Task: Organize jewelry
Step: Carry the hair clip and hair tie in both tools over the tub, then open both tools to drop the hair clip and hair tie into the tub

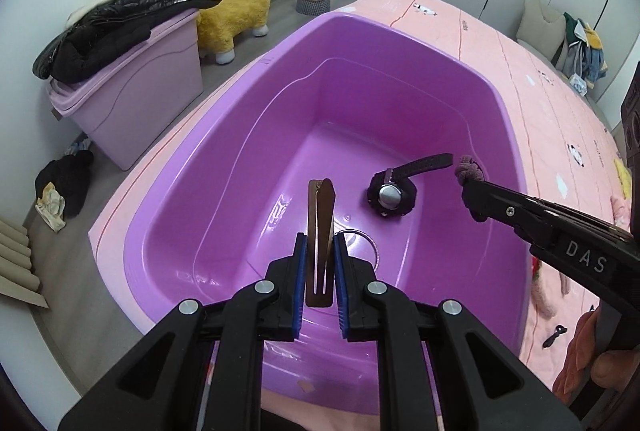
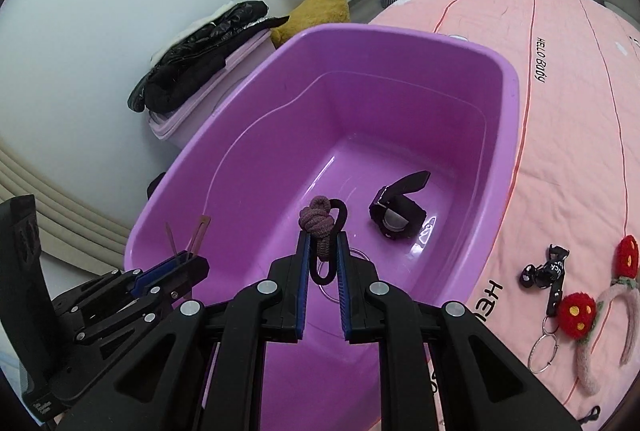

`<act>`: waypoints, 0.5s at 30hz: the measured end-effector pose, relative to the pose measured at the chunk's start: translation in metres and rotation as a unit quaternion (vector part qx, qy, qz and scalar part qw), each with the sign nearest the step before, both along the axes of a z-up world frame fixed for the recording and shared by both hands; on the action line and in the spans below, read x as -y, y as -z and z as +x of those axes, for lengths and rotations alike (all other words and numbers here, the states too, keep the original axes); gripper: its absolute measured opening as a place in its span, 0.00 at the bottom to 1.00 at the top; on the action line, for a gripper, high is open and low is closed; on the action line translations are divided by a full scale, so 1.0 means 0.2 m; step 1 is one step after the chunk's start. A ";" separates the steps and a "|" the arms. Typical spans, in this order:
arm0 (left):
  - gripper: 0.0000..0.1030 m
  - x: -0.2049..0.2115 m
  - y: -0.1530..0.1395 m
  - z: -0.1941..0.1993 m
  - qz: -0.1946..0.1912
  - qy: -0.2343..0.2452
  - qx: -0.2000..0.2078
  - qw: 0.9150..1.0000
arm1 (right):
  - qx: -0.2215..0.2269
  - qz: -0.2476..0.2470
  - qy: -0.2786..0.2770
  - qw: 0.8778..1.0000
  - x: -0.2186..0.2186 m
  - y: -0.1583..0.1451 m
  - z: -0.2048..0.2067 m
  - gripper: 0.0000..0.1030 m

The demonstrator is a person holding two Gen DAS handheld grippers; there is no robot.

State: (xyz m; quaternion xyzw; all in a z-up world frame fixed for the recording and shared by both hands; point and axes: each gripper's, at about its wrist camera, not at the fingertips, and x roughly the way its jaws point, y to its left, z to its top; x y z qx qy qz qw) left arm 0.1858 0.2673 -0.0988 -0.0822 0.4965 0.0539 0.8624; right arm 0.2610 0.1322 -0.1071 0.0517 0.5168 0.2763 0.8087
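Both tools were clamped on something as I held them over the purple tub (image 1: 224,159): my left tool (image 1: 320,251) had its blue pads pressed on a flat brown hair clip (image 1: 319,231), and my right tool (image 2: 323,251) was pinched on a dark hair tie with a mauve knot (image 2: 318,221). Ahead of both tools, down on the tub floor, lay a black watch (image 1: 390,195) on its face, strap sticking up.

I judged the clip to be light, stiff and a bit slick, gripped low on its slotted end so the long tip stood free beyond the pads; a sideways knock could twist it out. The tie looked soft and springy, so the pads squeezing just below the knot seemed the safest hold, the knot acting as a stop. The watch looked the heaviest piece, best taken by the strap.

From the left wrist I could see the clip's slots and a thin metal ring on the tub floor just past the pads, things the other view barely gave. From the right wrist I saw what the left missed: on the pink bed (image 2: 560,111), off to that tool's right, a black keyring charm (image 2: 548,273) and a headband with red pompoms (image 2: 600,307) not yet in the tub
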 end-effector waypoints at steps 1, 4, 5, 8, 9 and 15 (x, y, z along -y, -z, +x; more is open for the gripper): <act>0.13 0.00 0.01 0.01 -0.001 -0.002 -0.003 1.000 | -0.001 -0.003 0.000 1.000 -0.01 0.01 0.01 0.12; 0.13 -0.03 0.04 0.04 -0.001 -0.009 -0.011 1.000 | -0.007 -0.011 -0.001 1.000 -0.03 0.04 0.04 0.12; 0.13 -0.04 0.05 0.04 -0.001 -0.012 -0.013 1.000 | -0.008 -0.015 -0.002 1.000 -0.04 0.05 0.06 0.12; 0.13 -0.05 0.07 0.05 0.001 -0.015 -0.017 1.000 | -0.013 -0.029 -0.006 0.999 -0.07 0.08 0.09 0.13; 0.13 -0.05 0.07 0.06 0.001 -0.015 -0.018 1.000 | -0.013 -0.034 -0.005 0.999 -0.08 0.08 0.09 0.13; 0.68 -0.05 0.06 0.05 0.014 -0.020 -0.012 1.000 | -0.005 -0.043 0.010 0.999 -0.07 0.07 0.12 0.41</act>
